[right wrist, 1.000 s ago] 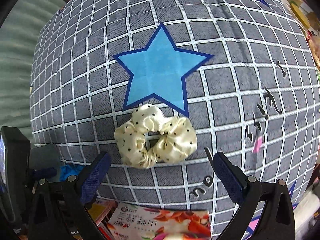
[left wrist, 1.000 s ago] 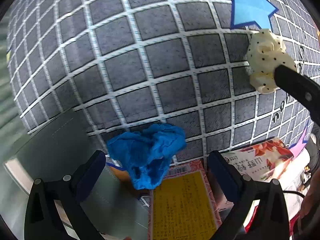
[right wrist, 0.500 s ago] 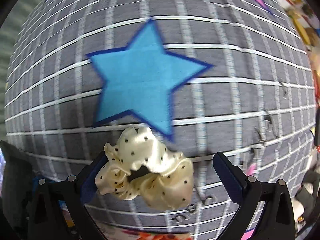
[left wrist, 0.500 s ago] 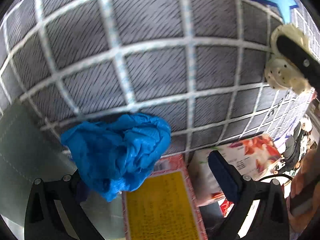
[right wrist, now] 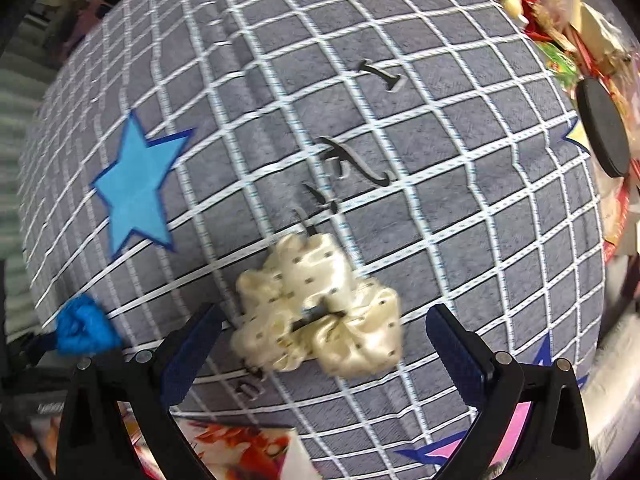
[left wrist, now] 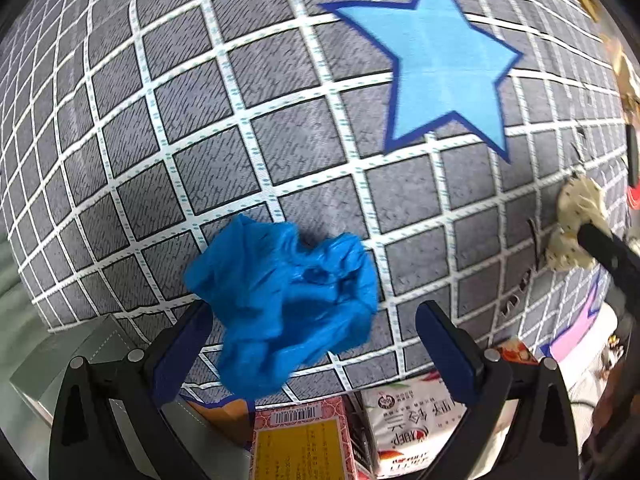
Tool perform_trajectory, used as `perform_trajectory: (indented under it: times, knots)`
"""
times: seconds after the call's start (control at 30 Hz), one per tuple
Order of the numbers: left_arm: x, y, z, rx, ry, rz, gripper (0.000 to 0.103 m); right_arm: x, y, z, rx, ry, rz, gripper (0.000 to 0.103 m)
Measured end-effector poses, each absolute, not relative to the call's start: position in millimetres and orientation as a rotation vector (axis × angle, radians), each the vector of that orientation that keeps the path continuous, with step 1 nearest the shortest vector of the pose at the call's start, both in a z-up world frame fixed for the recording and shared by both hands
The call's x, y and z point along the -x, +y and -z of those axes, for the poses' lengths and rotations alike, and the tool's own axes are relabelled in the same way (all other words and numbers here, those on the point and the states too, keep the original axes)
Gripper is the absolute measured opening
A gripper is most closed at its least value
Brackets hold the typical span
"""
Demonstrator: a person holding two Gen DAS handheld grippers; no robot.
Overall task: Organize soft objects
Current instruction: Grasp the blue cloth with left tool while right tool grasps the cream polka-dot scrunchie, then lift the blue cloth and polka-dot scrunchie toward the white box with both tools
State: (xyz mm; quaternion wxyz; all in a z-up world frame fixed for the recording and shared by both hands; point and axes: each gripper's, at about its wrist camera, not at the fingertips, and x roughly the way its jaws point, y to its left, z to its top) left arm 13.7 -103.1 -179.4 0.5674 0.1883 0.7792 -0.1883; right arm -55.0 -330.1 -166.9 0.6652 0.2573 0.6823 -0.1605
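A crumpled blue cloth (left wrist: 288, 300) hangs between the fingers of my left gripper (left wrist: 312, 344), over a grey checked cloth (left wrist: 240, 120) with a blue star (left wrist: 440, 72). The left jaws stand wide apart, and the cloth touches only the left pad. A cream dotted scrunchie (right wrist: 320, 308) sits between the fingers of my right gripper (right wrist: 320, 356), whose jaws are also wide apart. The scrunchie (left wrist: 576, 224) and right finger show at the right edge of the left wrist view. The blue cloth (right wrist: 84, 330) shows at the left of the right wrist view.
Boxes and packets (left wrist: 408, 432) lie at the cloth's near edge, with a grey metal box (left wrist: 80, 356) at the left. A black round object (right wrist: 604, 128) and a clutter of snack packets (right wrist: 560, 20) sit at the right side. A pink star (right wrist: 460, 448) is printed near the front.
Both grippers have moved right over the cloth and lifted their objects along. The blue cloth now hangs over the grid rather than the boxes; the scrunchie has passed from the blue star to the black lettering.
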Motion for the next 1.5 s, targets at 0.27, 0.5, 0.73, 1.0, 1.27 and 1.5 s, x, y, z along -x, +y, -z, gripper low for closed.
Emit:
perform_trajectory:
  times: [0.27, 0.5, 0.73, 1.0, 1.27, 1.5]
  knots:
    - [-36.5, -111.1, 225.5, -0.466, 1.879, 0.386, 0.102, 46.0, -310.1, 207.2, -0.528, 1.630, 0.355, 0.103]
    - [-46.9, -128.0, 244.0, -0.468, 1.885, 0.375, 0.103, 49.9, -308.8, 220.0, -0.472, 1.644, 0.378, 0.103]
    - [-53.3, -114.8, 228.1, -0.458, 1.895, 0.366, 0.103, 45.1, -304.2, 217.4, -0.472, 1.635, 0.387, 0.103]
    - [-44.6, -102.0, 214.1, -0.408, 1.885, 0.346, 0.079, 59.3, -294.3, 195.6, -0.446, 1.636, 0.378, 0.094]
    - [-24.9, -105.7, 168.4, -0.411, 1.730, 0.430, 0.034, 73.1, -298.9, 173.6, -0.487, 1.593, 0.340, 0.029]
    - [14.9, -109.4, 111.9, -0.487, 1.513, 0.530, 0.034, 95.5, -291.3, 136.8, -0.579, 1.503, 0.296, 0.029]
